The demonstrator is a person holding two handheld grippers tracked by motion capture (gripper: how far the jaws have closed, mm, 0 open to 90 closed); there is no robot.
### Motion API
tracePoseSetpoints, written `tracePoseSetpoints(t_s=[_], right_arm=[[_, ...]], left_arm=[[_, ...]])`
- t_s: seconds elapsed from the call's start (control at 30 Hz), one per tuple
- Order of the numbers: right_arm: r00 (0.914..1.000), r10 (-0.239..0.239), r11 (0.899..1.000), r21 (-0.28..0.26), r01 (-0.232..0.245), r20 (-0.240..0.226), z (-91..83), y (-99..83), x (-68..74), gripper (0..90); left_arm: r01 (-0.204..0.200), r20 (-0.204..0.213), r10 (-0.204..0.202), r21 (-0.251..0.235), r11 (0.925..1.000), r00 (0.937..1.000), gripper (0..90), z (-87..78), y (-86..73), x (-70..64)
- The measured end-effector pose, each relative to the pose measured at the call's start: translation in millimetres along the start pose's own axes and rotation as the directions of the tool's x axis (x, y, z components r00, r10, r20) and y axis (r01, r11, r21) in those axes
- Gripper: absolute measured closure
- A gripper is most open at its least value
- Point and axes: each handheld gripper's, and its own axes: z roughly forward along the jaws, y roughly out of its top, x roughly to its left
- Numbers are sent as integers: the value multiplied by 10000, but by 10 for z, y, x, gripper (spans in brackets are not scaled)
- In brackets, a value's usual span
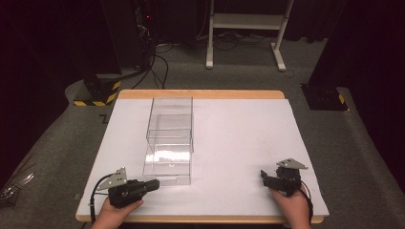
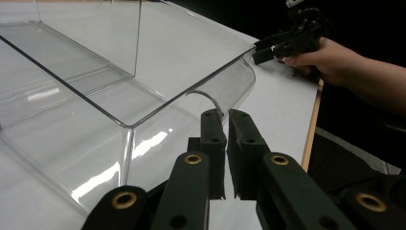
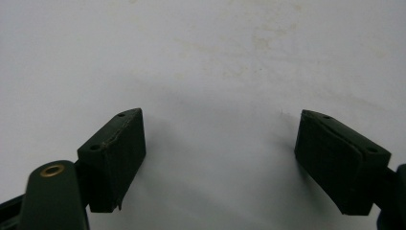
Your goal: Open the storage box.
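I see clear box (image 1: 169, 138) lying just ahead-right of my left gripper (image 1: 152, 185), long axis running away from me. Left jaws nearly together, holding nothing; right gripper (image 1: 265, 177) well apart from box, jaws wide apart.

1. A lab or test room, kept dark beyond the lit work area, with black curtains (image 1: 372, 57) along the sides.
2. Grey carpet (image 1: 47, 138), loose cables (image 1: 157, 67) and equipment at the back.
3. Hazard-striped stand bases (image 1: 98, 93).
4. White-covered table (image 1: 239, 143) with wooden edge.
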Motion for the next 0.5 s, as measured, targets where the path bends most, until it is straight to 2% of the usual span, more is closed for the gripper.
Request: tracePoseSetpoints(t_s=[0.27, 0.5], right_arm=[[10000, 3, 10000, 5, -3, 0, 0, 0, 0, 178], [10000, 1, 10000, 0, -1, 2, 0, 0, 1, 178]], left_arm=[[-39, 77, 38, 130, 9999, 10000, 855, -30, -6, -32], [29, 164, -30, 51, 10000, 9999, 854, -51, -31, -46]])
